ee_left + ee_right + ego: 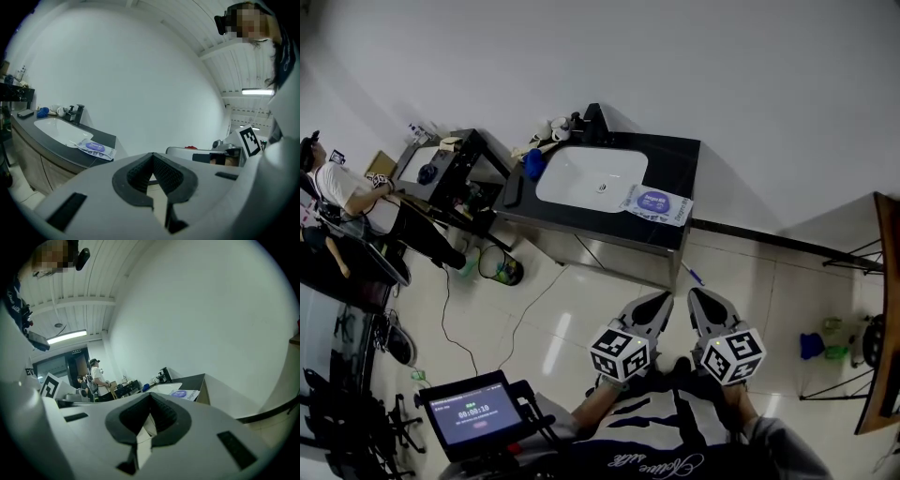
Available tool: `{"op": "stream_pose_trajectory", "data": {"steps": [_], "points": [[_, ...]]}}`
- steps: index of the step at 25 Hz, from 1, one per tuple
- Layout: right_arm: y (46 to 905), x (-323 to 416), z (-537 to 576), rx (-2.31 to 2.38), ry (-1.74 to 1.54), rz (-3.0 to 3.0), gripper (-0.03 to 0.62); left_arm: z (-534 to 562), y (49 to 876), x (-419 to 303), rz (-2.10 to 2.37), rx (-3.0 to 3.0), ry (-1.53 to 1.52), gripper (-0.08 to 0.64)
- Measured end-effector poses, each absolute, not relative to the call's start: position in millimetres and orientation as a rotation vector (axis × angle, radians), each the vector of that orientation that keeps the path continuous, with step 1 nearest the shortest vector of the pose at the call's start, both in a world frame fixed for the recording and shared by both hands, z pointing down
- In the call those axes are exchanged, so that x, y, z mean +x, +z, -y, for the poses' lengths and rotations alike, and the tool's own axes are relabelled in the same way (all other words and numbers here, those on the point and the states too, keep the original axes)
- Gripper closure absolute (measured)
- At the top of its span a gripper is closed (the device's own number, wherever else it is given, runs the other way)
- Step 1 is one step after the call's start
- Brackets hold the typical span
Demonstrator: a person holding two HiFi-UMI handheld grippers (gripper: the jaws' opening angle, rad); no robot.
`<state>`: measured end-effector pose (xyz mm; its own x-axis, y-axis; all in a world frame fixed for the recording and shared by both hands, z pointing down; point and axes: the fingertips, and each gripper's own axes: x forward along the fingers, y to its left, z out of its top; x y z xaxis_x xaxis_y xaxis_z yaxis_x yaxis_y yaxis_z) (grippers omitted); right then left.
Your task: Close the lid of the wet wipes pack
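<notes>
The wet wipes pack (656,203) is white with a purple oval lid and lies flat on the right end of a black counter (680,159), beside a white sink (591,176). It is too small to tell how the lid stands. Both grippers are held low over the tiled floor, well short of the counter. My left gripper (654,304) and right gripper (706,300) point toward it, each shut with nothing between the jaws. The pack (96,148) shows left of the shut left gripper (153,161), and the pack (183,393) lies beyond the shut right gripper (151,399).
A black tap (592,120) and a blue item (532,163) sit at the sink's back left. A person (347,192) sits at a desk on the left. A green bin (499,265) and cables lie on the floor; a wooden rack (883,319) stands right.
</notes>
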<state>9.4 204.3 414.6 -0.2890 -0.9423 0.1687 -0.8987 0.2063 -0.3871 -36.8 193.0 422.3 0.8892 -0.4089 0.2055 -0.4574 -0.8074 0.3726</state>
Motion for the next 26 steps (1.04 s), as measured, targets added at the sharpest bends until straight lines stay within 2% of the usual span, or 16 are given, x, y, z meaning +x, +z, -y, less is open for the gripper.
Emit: {"op": "stream_pose_trajectory", "data": {"steps": [26], "points": [[433.7,-19.9,-197.4,-1.776,-0.655,-2.451,0.594,-182.8,444.6,-66.9,0.7,2.604,0.162,0.56]]}}
